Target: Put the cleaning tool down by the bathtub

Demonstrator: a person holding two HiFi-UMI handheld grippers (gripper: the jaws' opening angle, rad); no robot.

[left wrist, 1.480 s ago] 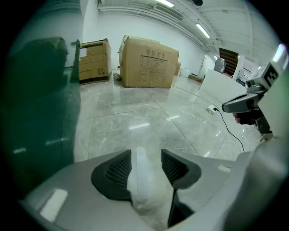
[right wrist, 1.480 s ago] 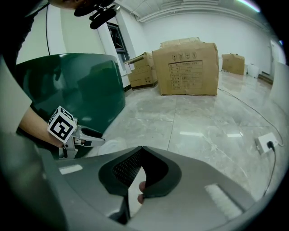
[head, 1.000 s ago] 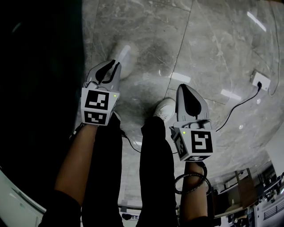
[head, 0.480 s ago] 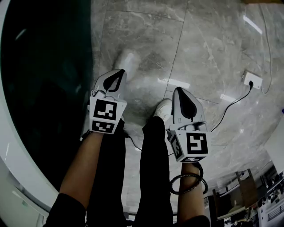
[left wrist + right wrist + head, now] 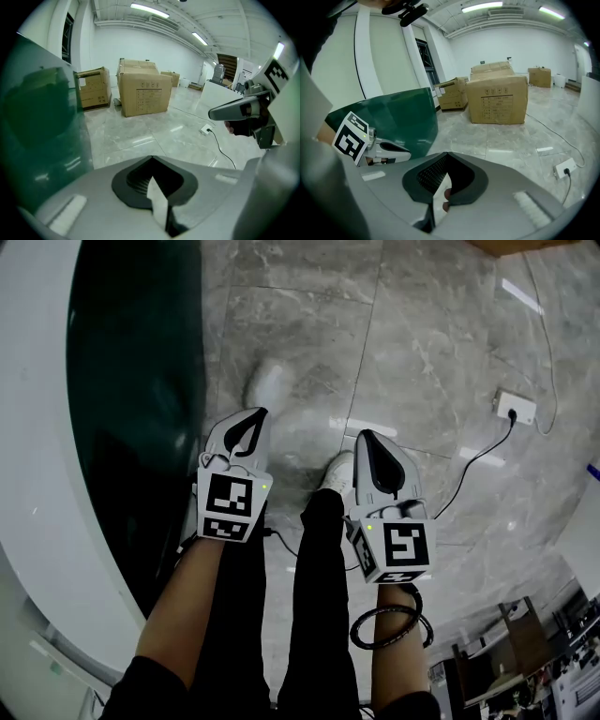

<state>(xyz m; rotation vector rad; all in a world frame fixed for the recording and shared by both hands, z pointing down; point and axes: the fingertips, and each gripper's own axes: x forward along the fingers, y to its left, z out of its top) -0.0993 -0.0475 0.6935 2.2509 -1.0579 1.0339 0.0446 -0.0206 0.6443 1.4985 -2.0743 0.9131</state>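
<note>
Two large things fill your head view: the grey marble floor [image 5: 441,352] and, along your left side, the bathtub [image 5: 42,427], its white rim curving round a dark green inside. You stand just beside it, your dark-trousered legs [image 5: 319,596] running down to a white shoe [image 5: 337,472]. Ahead of you, in both gripper views, cardboard boxes [image 5: 143,96] stand on the same floor, well apart from the tub. Your left gripper [image 5: 255,416] hangs over the floor near the tub's edge. Its jaws are pressed together tip to tip with nothing between them. Your right gripper [image 5: 364,435] hangs about level with it, just beside that shoe, jaws likewise clenched and empty. To your right a white socket block [image 5: 516,407] lies on the floor with a black cable [image 5: 473,460] running from it. A dark coiled band [image 5: 389,626] circles your right wrist. Where the cleaning tool is, no view lets you tell.
</note>
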